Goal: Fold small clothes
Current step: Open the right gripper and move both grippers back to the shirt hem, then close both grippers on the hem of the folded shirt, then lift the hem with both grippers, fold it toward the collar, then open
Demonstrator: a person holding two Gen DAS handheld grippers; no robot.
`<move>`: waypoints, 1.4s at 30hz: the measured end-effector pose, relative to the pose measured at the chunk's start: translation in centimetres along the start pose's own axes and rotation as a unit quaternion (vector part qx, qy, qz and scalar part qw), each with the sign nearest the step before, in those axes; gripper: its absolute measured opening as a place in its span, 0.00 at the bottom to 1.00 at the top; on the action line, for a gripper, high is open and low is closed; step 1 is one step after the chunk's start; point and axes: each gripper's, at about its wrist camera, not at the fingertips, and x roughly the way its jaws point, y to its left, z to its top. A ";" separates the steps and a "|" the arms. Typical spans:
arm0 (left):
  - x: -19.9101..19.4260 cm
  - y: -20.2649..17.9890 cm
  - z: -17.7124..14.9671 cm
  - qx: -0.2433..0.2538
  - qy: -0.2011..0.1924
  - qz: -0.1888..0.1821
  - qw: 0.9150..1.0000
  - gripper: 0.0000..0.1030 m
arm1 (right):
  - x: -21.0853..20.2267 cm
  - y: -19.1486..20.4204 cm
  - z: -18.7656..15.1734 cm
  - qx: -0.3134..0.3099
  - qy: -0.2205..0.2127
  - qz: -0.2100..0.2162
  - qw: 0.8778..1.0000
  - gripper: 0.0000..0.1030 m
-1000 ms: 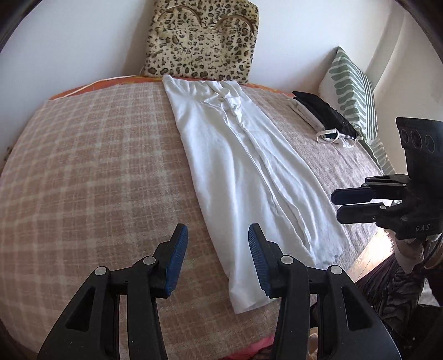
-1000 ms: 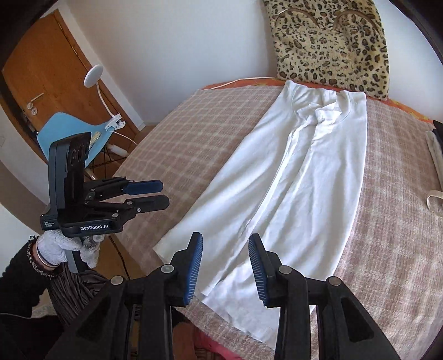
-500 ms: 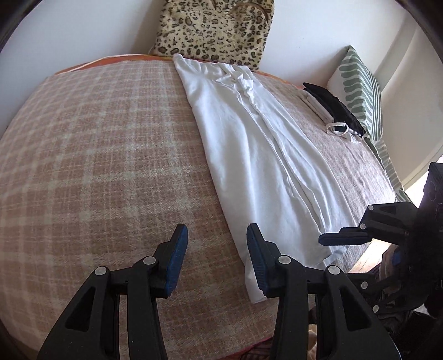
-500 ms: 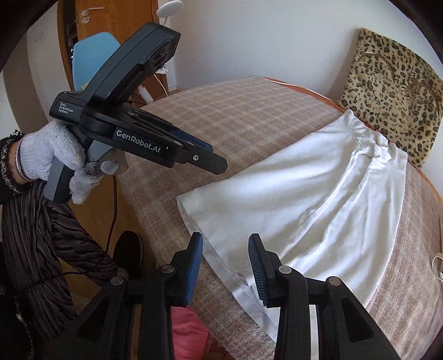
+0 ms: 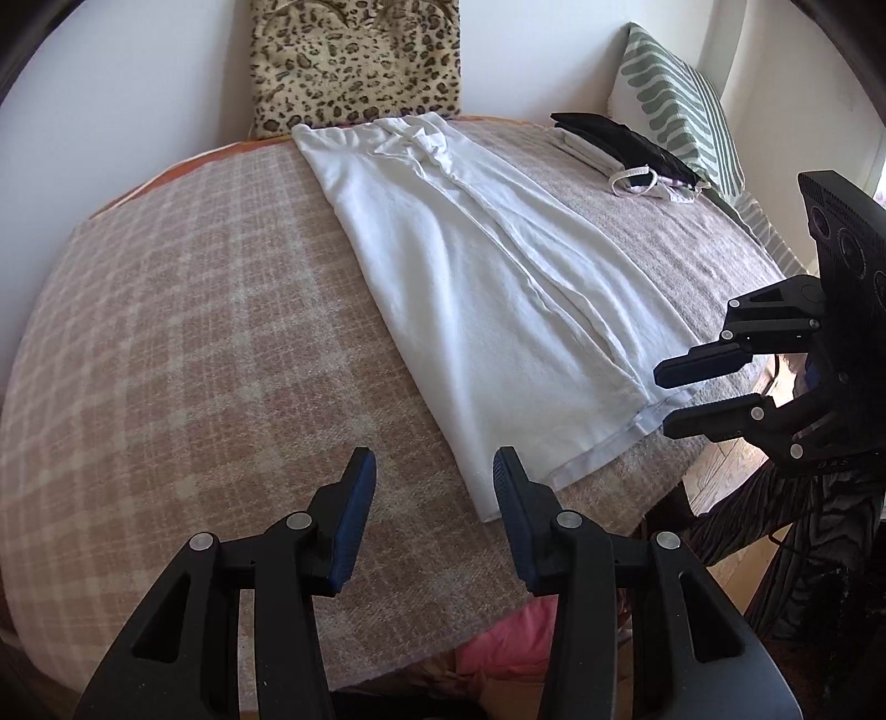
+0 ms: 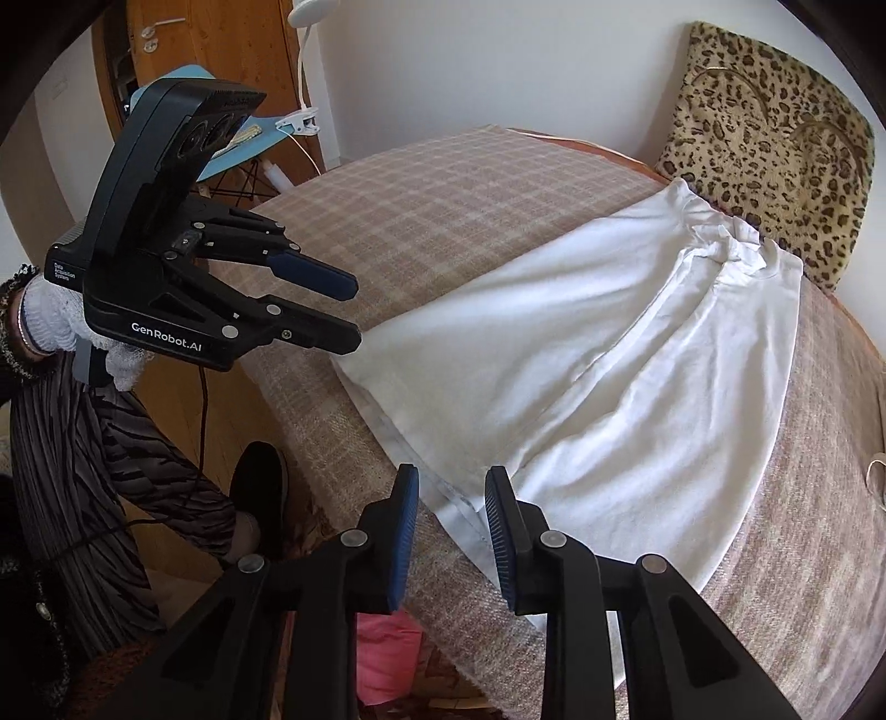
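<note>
A long white garment lies flat on the checked bed cover, its hem at the near edge; it also shows in the right wrist view. My left gripper is open and empty, just above the cover beside the hem's left corner; it also shows in the right wrist view. My right gripper is open and empty, right at the hem's edge. It shows in the left wrist view at the hem's right corner.
A leopard-print cushion leans on the wall behind the garment. Folded dark and white clothes and a striped pillow lie at the back right. A blue chair and wooden door stand left of the bed.
Both grippers have moved down and in toward the hem at the bed's near edge. The right gripper is now at the hem; both stay open.
</note>
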 end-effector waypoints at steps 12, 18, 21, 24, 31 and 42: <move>1.7 2.3 -0.2 -0.155 0.025 -0.124 0.980 0.40 | -4.4 -10.4 -7.2 0.311 -0.028 -0.002 0.950 0.43; 2.4 2.3 -0.6 -0.177 0.030 -0.141 0.974 0.40 | -2.6 -10.7 -8.4 0.341 -0.016 0.059 0.938 0.42; 2.4 2.7 -0.8 -0.196 0.026 -0.154 0.968 0.40 | -2.3 -10.6 -8.4 0.348 -0.027 0.071 0.934 0.42; 2.5 2.6 -1.0 -0.199 0.030 -0.165 0.966 0.32 | -1.8 -11.0 -8.4 0.364 -0.035 0.094 0.926 0.42; 3.2 1.7 -1.1 -0.184 0.038 -0.167 0.968 0.06 | -1.0 -10.1 -7.6 0.344 -0.030 0.082 0.935 0.24; 1.1 2.4 -0.4 -0.200 -0.003 -0.192 0.961 0.04 | -3.3 -11.1 -7.2 0.378 -0.087 0.137 0.911 0.02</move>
